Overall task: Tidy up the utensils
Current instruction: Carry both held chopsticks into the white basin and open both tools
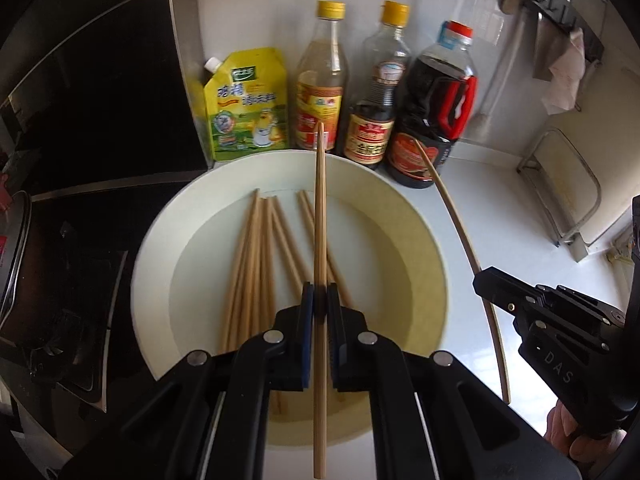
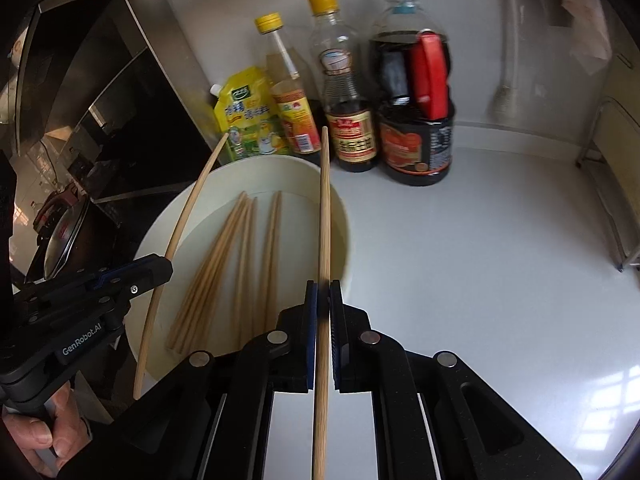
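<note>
Each hand-held gripper is clamped on one chopstick. The left hand-held gripper [image 1: 320, 300] holds the left chopstick [image 1: 319, 240] above the white bowl [image 1: 420, 248]; the right hand-held gripper [image 2: 323, 296] holds the right chopstick [image 2: 325, 220] over the bowl's right rim and the tabletop [image 2: 480, 260]. Both long axes run forward along the fingers, towards the sauce bottles [image 1: 432, 120]. The remaining chopsticks [image 1: 256, 260] lie in the bowl, below and left of both sticks, nearer the left hand. No utensil holder is visible.
</note>
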Demonstrator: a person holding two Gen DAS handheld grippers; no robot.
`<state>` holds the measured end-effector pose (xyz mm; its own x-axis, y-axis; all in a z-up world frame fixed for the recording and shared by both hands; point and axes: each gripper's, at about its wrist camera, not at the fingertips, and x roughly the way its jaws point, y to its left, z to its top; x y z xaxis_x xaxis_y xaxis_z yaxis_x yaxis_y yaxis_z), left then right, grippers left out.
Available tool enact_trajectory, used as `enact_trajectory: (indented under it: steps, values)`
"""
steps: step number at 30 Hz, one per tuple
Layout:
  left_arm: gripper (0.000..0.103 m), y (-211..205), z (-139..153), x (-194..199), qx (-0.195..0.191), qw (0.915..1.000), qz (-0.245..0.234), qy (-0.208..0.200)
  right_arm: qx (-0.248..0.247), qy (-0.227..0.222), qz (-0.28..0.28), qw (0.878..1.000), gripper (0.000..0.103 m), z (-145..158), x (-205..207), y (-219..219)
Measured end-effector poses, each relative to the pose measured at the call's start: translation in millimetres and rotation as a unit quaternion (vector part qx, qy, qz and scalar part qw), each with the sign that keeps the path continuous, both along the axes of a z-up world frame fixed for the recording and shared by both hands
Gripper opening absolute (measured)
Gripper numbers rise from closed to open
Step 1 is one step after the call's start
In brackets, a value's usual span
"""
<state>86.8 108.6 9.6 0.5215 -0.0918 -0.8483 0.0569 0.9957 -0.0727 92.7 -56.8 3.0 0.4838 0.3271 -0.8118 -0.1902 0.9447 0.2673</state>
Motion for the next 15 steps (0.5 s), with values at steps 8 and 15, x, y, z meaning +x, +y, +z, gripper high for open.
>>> enact_trajectory:
  steps: [8, 15]
  values:
    - [0.007, 46, -29, 24, 0.000, 0.9996, 0.011, 0.024, -0.010, 0.046, 0.029, 0.998, 0.006, -25, 35, 62]
    - [0.007, 59, -47, 39, -0.008, 0.9989, 0.003, 0.045, -0.024, 0.067, 0.024, 0.997, 0.006, -39, 48, 75]
